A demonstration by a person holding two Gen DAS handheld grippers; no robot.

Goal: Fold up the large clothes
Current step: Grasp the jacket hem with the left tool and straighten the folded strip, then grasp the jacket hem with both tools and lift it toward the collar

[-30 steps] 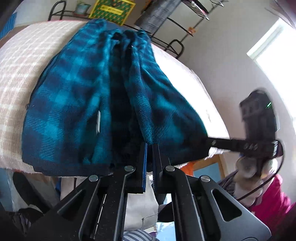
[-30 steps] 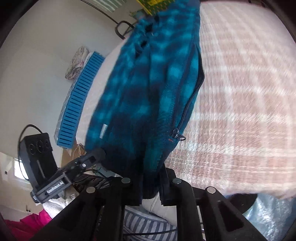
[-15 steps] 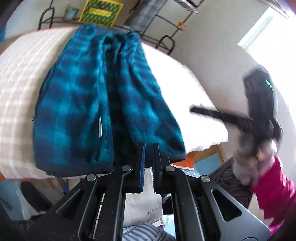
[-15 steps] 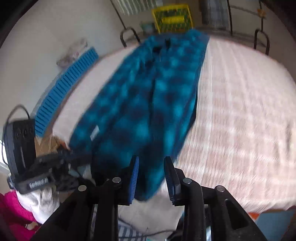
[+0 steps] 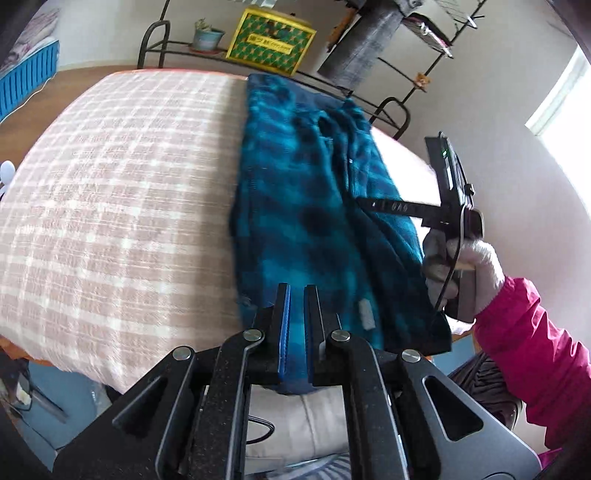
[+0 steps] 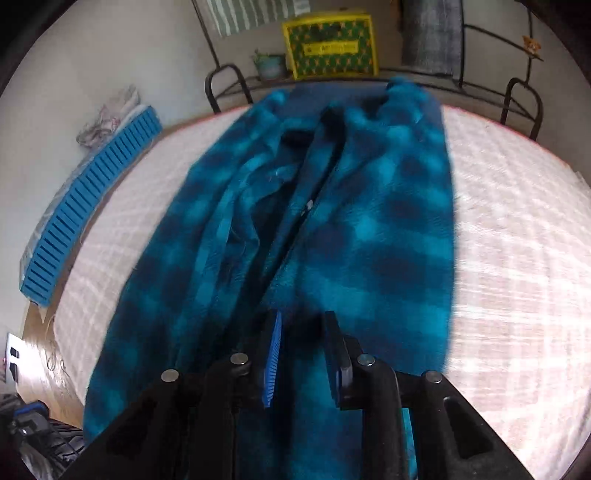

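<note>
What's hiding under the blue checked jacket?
Under the blue checked jacket lies the pink checked cloth that covers the table; it shows on both sides. Whether anything else lies beneath cannot be seen, because the jacket covers that part.

Window daylight from right, motion blur, fisheye warping

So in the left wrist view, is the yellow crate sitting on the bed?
No, the yellow crate sits on a metal rack behind the bed, beside a small potted plant.
</note>
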